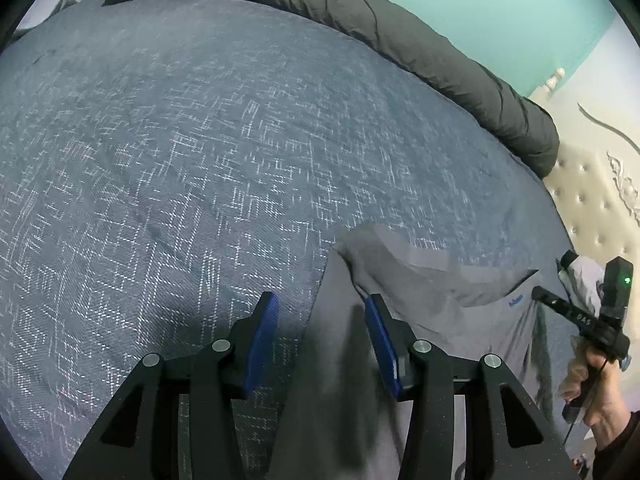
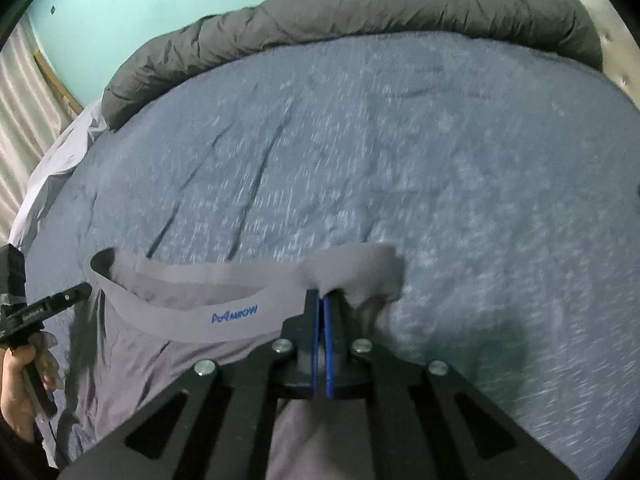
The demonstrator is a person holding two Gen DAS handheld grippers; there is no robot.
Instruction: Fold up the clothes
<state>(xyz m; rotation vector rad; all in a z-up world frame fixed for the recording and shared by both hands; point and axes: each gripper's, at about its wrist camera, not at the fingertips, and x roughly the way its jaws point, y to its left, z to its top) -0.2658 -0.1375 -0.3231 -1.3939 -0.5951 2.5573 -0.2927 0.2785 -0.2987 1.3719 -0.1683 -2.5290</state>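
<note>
My right gripper [image 2: 321,300] has its jaws clamped together on the waistband [image 2: 224,300] of the grey trousers [image 2: 168,360], pinching a bunched corner of it near the printed logo. My left gripper [image 1: 320,312] has its jaws apart, straddling the left edge of the same garment [image 1: 344,360] without pressing it; one blue pad [image 1: 262,344] sits over the bedspread, the other over the grey cloth. The trousers lie on the blue patterned bedspread [image 1: 200,140] at the near side of the bed, waistband away from me and open in a loop, legs running back under the rig. A rolled dark duvet [image 2: 360,12] lines the far edge.

I judge this the opening step: securing both waistband corners before any fold. Next, the left jaws need to close on the cloth edge below them, matching the right grip, so I can lift and straighten the garment evenly.
</note>
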